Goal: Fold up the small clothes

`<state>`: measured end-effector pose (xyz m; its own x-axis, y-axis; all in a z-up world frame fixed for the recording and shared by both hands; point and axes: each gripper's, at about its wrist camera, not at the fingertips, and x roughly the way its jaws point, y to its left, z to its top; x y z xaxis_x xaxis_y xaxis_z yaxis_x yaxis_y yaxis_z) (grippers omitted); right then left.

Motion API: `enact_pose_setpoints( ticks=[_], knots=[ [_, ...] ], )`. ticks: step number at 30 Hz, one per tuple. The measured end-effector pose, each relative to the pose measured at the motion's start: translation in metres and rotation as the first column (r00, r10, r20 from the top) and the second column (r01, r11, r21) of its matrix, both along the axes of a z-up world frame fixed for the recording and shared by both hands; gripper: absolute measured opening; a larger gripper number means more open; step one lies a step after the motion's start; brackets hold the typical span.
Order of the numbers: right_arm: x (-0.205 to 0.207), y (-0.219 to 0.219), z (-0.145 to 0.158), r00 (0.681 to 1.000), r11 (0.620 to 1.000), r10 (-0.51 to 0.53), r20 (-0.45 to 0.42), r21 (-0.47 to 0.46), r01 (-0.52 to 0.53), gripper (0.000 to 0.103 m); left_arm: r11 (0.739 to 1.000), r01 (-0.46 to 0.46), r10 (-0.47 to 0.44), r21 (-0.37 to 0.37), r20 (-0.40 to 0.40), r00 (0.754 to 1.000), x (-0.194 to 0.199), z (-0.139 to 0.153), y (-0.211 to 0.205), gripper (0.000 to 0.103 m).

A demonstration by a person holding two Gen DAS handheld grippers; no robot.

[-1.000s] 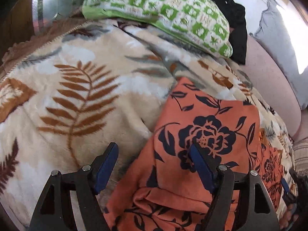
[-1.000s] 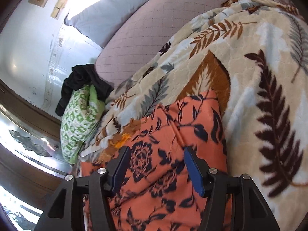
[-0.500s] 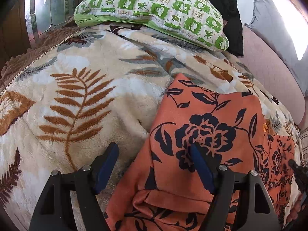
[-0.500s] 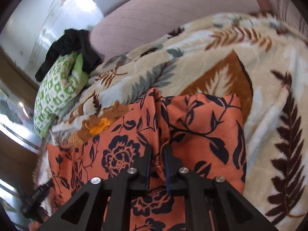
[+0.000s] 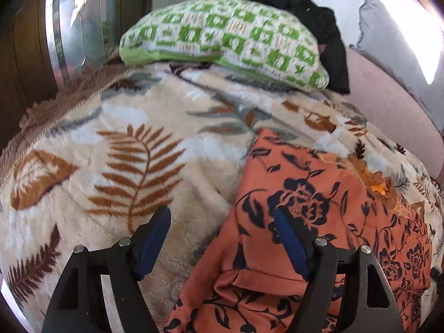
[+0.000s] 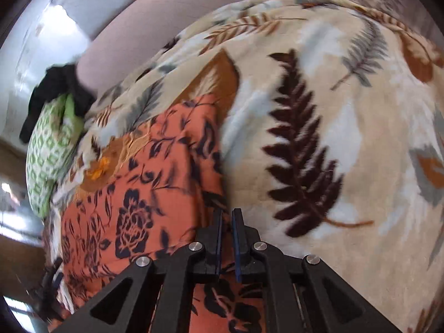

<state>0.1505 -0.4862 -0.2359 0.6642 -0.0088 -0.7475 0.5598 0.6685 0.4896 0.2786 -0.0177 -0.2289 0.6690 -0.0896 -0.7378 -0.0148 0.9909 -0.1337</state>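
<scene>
An orange garment with dark blue flowers (image 5: 319, 211) lies partly folded on a cream leaf-print blanket (image 5: 133, 149). My left gripper (image 5: 222, 238) is open and low over the garment's left edge; one finger is over the blanket, the other over the cloth. In the right wrist view the garment (image 6: 144, 183) lies left of centre. My right gripper (image 6: 227, 222) is shut on the garment's right edge, with a fold of cloth pinched between the pads.
A green-and-white patterned pillow (image 5: 222, 38) lies at the head of the bed with a black garment (image 5: 319, 27) behind it. A pink sheet (image 6: 155, 27) and a grey pillow (image 5: 394, 41) lie along the wall. The blanket (image 6: 347, 127) spreads to the right.
My right gripper closed on the garment's edge and has moved right with it, pulling the cloth over. My left gripper stayed open and drew back slightly.
</scene>
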Motion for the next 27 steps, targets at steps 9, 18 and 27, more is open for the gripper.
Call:
enact_pose_setpoints(
  ticks=[9, 18, 27],
  knots=[
    [0.052, 0.059, -0.022, 0.962, 0.963, 0.268, -0.049, -0.007, -0.268, 0.009, 0.976, 0.181, -0.161, 0.12, -0.159, 0.974, 0.012, -0.036, -0.046, 0.08],
    [-0.037, 0.074, 0.044, 0.931, 0.956, 0.295, 0.217, -0.058, -0.289, 0.009, 0.982, 0.191, -0.191, -0.008, -0.08, 0.978, -0.046, 0.014, 0.017, 0.08],
    [-0.173, 0.076, 0.038, 0.947, 0.962, 0.26, 0.188, 0.036, -0.271, 0.081, 0.964, 0.231, -0.254, -0.132, -0.197, 0.947, -0.152, 0.003, 0.097, 0.08]
  ],
)
